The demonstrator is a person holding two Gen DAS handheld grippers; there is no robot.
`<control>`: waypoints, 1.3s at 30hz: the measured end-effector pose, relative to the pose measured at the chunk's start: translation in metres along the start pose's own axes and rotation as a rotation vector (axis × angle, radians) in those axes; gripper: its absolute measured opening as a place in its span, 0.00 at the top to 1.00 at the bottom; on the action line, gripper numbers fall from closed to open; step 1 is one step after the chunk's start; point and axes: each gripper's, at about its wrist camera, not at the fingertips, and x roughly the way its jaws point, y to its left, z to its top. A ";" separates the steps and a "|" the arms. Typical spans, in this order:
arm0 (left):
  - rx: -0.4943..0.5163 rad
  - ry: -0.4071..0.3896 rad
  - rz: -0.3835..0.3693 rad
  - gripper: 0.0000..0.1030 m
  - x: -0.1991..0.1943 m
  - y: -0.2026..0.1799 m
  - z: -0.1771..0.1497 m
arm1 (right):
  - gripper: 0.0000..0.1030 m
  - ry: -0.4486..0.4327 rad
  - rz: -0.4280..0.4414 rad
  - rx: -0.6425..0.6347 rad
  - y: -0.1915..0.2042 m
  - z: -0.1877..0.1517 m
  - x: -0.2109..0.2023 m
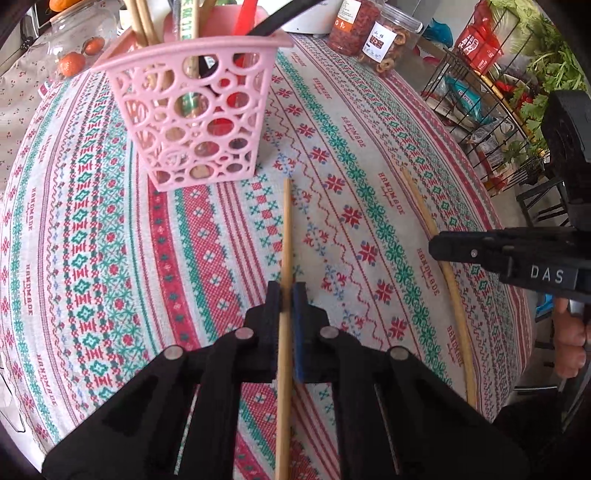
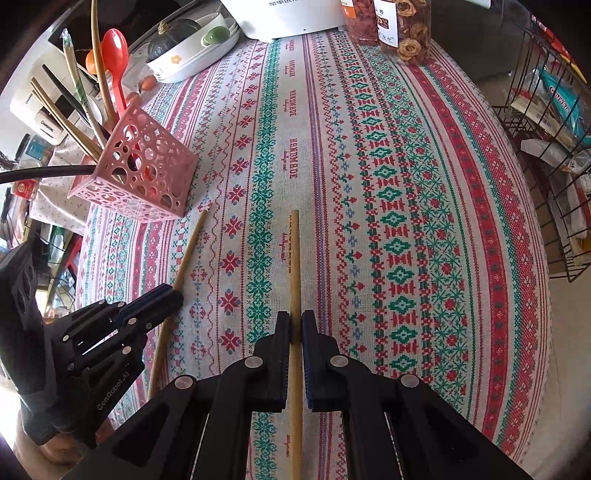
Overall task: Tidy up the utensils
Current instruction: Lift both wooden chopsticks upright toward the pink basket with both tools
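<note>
Two bamboo chopsticks lie on the patterned tablecloth. My left gripper is shut on one chopstick, which points toward the pink perforated utensil basket. My right gripper is shut on the other chopstick. In the left wrist view the right gripper sits over that second chopstick. In the right wrist view the left gripper holds its chopstick near the basket. The basket holds chopsticks, a red spoon and a black utensil.
Snack jars stand at the table's far edge. A wire rack with packets and greens stands off the right side. A glass jar with oranges and white dishes with a squash sit at the back left.
</note>
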 end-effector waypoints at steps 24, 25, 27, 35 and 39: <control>0.063 0.028 0.127 0.93 -0.002 -0.009 -0.015 | 0.80 -0.041 -0.253 -0.182 0.042 -0.017 0.013; 0.053 0.027 0.118 0.93 -0.003 -0.008 -0.015 | 0.83 -0.043 -0.247 -0.181 0.043 -0.018 0.012; 0.024 0.007 0.096 0.94 -0.009 0.002 -0.019 | 0.94 -0.055 -0.238 -0.188 0.048 -0.021 0.012; -0.041 -0.202 0.062 0.94 -0.076 0.032 -0.030 | 0.94 -0.205 -0.165 -0.137 0.077 -0.032 0.001; -0.066 -0.287 0.044 0.94 -0.106 0.045 -0.036 | 0.94 -0.334 -0.096 -0.112 0.075 -0.037 -0.037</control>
